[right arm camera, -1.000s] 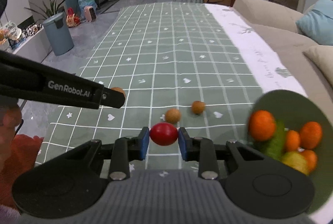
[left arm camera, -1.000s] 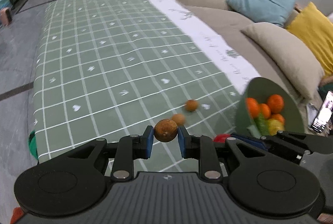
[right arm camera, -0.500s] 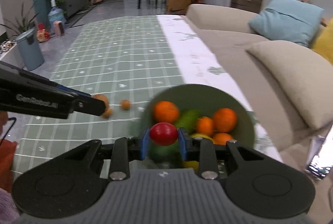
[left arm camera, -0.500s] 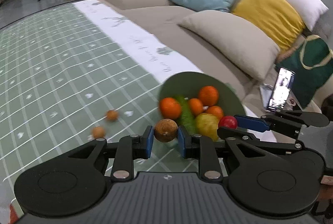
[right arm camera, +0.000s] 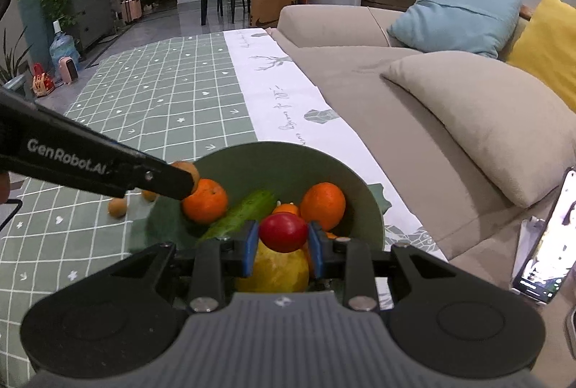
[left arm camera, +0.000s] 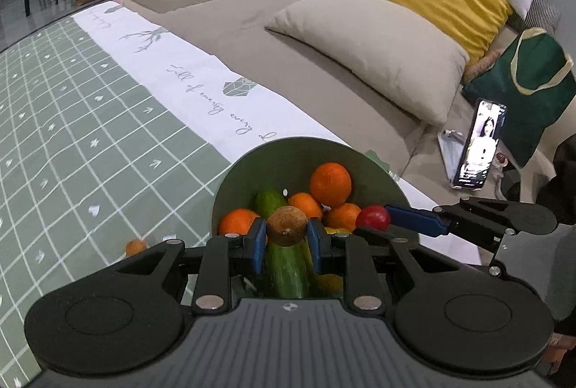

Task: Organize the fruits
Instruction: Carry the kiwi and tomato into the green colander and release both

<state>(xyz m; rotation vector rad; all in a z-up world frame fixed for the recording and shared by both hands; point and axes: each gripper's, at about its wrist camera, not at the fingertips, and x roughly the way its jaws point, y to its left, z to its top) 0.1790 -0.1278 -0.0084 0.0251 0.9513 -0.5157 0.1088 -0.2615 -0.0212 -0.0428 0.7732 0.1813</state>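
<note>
My left gripper is shut on a small brown fruit, held over the near side of a green bowl. My right gripper is shut on a small red fruit above the same green bowl. The bowl holds several oranges, a cucumber and a yellow fruit. In the left wrist view the right gripper reaches in from the right with the red fruit. In the right wrist view the left gripper comes in from the left with the brown fruit.
Two small brown fruits lie on the green checked tablecloth left of the bowl. A beige sofa with cushions runs along the right. A phone stands propped on the sofa seat beside a green bag.
Both grippers have carried their fruits to the right from over the tablecloth to above the bowl. The loose brown fruits now lie off to the left. Both grips are unchanged.
</note>
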